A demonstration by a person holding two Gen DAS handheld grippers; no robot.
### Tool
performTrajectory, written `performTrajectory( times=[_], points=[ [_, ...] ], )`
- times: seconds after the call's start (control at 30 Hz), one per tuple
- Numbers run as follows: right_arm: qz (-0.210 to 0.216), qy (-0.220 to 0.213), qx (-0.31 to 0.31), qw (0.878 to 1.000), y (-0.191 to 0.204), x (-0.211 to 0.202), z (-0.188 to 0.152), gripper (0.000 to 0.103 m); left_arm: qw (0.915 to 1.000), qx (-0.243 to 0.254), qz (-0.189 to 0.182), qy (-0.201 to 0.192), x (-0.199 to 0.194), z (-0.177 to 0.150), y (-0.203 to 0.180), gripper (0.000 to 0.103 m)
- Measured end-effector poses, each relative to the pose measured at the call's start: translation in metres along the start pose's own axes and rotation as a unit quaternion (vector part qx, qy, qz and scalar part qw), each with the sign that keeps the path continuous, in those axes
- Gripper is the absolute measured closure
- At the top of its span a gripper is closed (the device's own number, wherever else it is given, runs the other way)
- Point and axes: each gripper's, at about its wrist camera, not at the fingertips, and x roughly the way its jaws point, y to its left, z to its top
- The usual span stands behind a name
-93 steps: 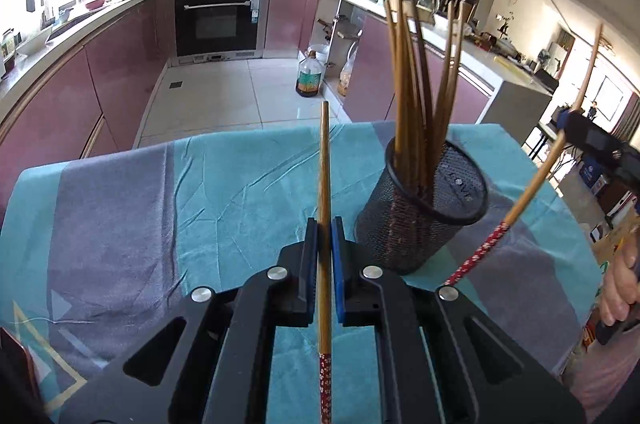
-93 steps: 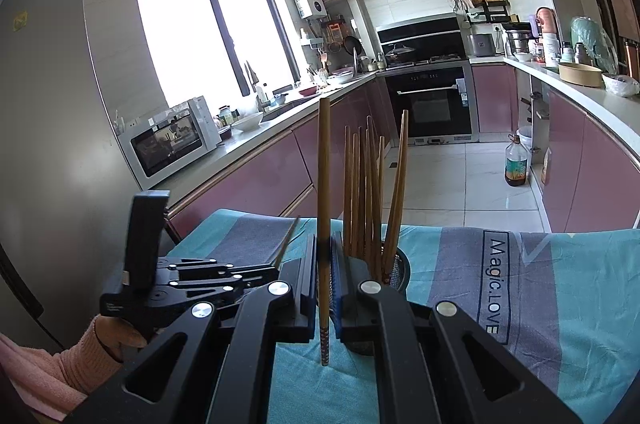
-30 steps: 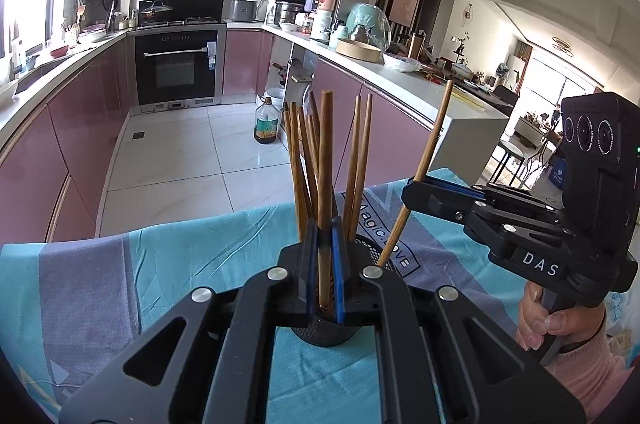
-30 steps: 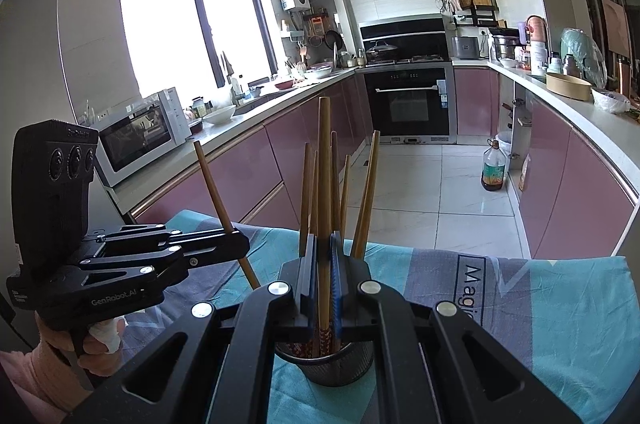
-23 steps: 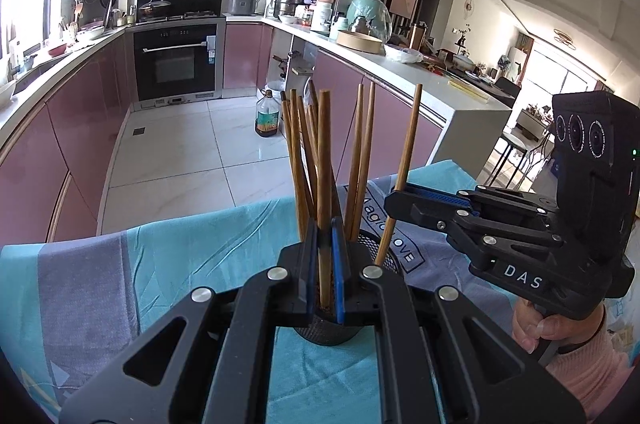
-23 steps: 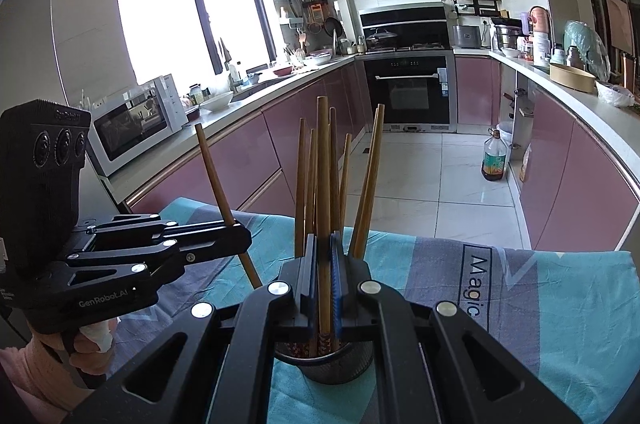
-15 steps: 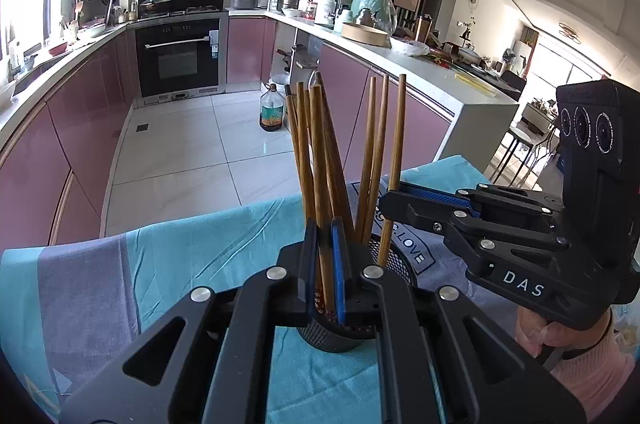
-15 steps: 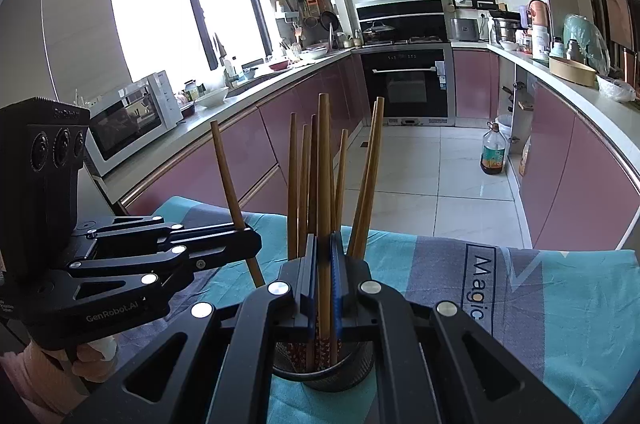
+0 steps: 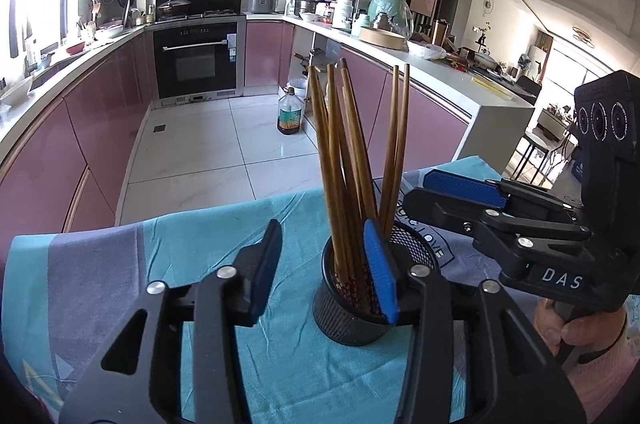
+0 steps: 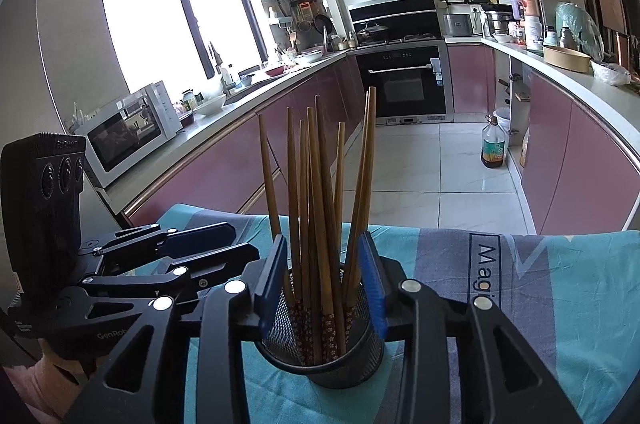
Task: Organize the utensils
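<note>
We see a teal and grey cloth (image 10: 560,304) covering the tabletop. At twelve o'clock stands a black built-in oven (image 10: 404,84); at ten, a white microwave (image 10: 128,128); at one, an amber plastic oil bottle (image 10: 493,144) on the white tiled floor (image 10: 420,160).

the left wrist view looks forward and somewhat down along its own fingers, close over the black mesh cup (image 9: 352,308) of chopsticks (image 9: 340,164) on the table's blue cloth (image 9: 280,364), facing the oven (image 9: 198,60) and the counter on the right. the right wrist view sits just as near, the cup (image 10: 320,356) low at its centre, facing the window (image 10: 172,20) and the same oven (image 10: 404,84). both share cup, chopsticks, cloth and kitchen floor, and each catches the other gripper at its side edge.
</note>
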Motion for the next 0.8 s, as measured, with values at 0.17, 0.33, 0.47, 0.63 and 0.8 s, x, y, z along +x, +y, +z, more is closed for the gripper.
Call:
performTrajectory(
  times=[0.17,0.33,0.47,0.63,0.8],
  points=[
    [-0.010,-0.018,-0.005,1.000,0.010,-0.011,-0.012,0.040,0.9987,-0.004,0.037,-0.035,-0.024,-0.020,0.010,0.029],
    [-0.040,-0.038,-0.021,0.998,0.022,-0.020,-0.029,0.020,0.9936,-0.015,0.086,-0.073,-0.053,-0.043,0.025,0.007],
    [-0.064,-0.055,-0.032,0.996,0.033,-0.027,-0.046,0.007,0.9886,-0.019,0.113,-0.098,-0.077,-0.066,0.034,0.006],
    [-0.082,-0.088,-0.040,0.992,0.043,-0.033,-0.062,0.006,0.9816,-0.021,0.138,-0.130,-0.098,-0.088,0.035,0.006],
    [-0.100,-0.108,-0.044,0.988,0.052,-0.039,-0.074,0.006,0.9764,-0.021,0.148,-0.155,-0.112,-0.104,0.032,0.006]
  ],
)
